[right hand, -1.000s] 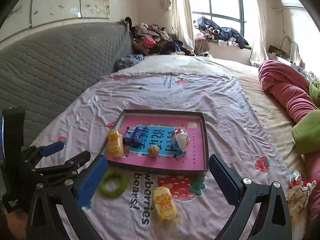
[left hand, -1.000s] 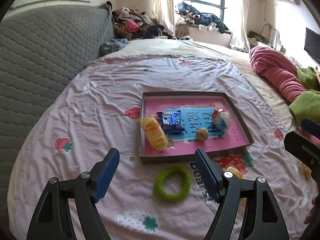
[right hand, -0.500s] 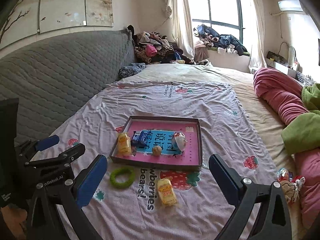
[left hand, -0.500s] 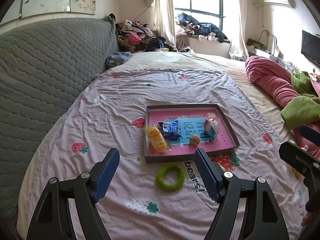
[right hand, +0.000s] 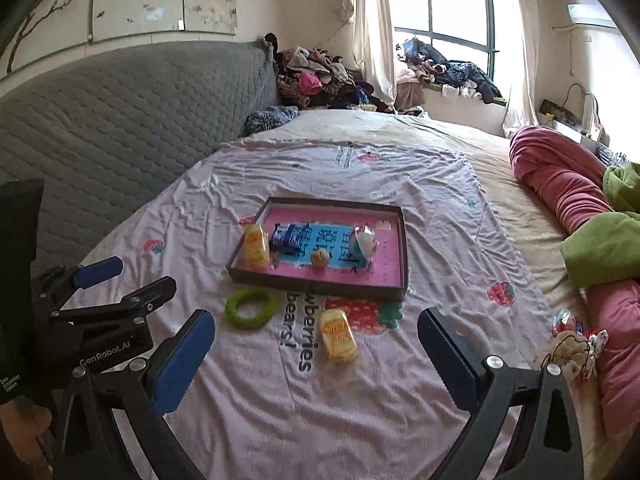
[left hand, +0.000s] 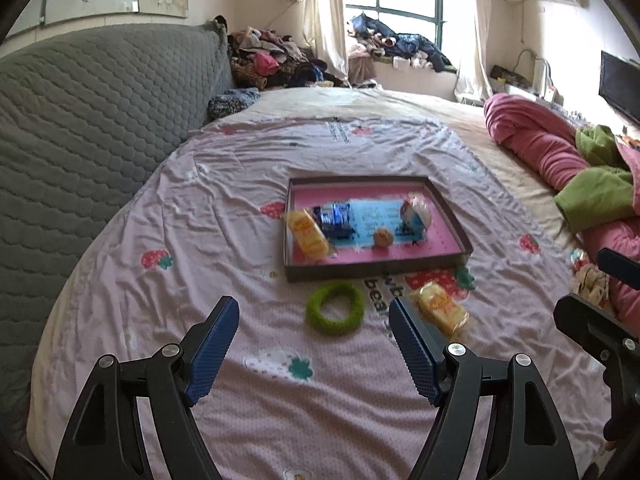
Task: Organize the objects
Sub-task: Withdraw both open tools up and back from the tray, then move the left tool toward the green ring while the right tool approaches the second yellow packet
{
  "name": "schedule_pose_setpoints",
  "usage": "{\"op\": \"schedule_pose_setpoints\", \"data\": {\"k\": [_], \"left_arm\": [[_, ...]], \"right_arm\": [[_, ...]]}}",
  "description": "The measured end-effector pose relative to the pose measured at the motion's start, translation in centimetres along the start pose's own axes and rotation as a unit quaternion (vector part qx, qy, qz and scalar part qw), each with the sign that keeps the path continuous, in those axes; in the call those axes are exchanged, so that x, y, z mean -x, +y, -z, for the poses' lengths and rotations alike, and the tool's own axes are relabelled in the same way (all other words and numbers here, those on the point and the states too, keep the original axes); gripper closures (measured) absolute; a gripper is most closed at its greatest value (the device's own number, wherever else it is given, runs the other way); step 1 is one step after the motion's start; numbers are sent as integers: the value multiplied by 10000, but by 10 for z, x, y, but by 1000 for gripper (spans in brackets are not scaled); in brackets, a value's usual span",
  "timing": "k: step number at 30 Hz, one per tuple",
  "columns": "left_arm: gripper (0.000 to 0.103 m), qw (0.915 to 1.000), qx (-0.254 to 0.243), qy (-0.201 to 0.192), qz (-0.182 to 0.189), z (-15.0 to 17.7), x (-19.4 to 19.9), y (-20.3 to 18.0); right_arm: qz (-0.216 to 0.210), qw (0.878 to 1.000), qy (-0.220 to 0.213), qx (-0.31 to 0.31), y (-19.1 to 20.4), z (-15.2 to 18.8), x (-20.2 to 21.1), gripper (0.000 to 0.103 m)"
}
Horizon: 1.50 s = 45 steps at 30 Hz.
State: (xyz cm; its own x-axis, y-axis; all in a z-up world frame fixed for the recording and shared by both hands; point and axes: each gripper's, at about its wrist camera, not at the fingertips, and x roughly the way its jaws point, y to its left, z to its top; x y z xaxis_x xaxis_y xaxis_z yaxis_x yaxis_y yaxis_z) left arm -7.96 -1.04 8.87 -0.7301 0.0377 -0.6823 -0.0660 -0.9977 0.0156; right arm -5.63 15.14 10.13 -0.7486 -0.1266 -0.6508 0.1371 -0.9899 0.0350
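Two grippers: your left gripper (left hand: 312,354) and right gripper (right hand: 316,354) both hang over the bedsheet (left hand: 224,240) with nothing between their blue pads.
Left gripper state: released, jaws spread wide, pads touching nothing.
Right gripper state: released as well, jaws wide apart above the sheet.
Tray: your dark-rimmed pink tray (left hand: 448,216) sits flat on the sheet, beyond both grippers.
Inside the tray: a yellow snack packet (left hand: 308,234) lies at its left end, a blue wrapped packet (left hand: 334,218) just beside it, a small tan ball (left hand: 383,237) near the front wall, and a white-and-blue wrapped item (left hand: 416,213) toward the right.
Green ring: the fuzzy green ring (left hand: 335,308) lies on the sheet just in front of the tray's front wall, outside it.
Loose packet: a second yellow snack packet (right hand: 339,335) lies on the sheet near the printed lettering, to the right of the ring, apart from the tray.
Right edge: a small heap of trinkets (right hand: 576,340) rests beside the pink blanket (right hand: 560,176).
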Motion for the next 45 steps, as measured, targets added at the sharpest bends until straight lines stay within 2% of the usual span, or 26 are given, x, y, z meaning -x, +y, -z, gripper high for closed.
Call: {"op": "schedule_pose_setpoints", "data": {"k": [14, 31, 45], "left_arm": [[24, 9991, 18, 406, 77, 30, -49, -6], [24, 9966, 138, 810, 75, 36, -118, 3], [24, 9950, 109, 980, 154, 36, -169, -3]], "right_arm": [[174, 9995, 252, 119, -5, 29, -32, 1], [195, 9974, 683, 138, -13, 48, -99, 1], [253, 9947, 985, 157, -26, 54, -151, 1]]}}
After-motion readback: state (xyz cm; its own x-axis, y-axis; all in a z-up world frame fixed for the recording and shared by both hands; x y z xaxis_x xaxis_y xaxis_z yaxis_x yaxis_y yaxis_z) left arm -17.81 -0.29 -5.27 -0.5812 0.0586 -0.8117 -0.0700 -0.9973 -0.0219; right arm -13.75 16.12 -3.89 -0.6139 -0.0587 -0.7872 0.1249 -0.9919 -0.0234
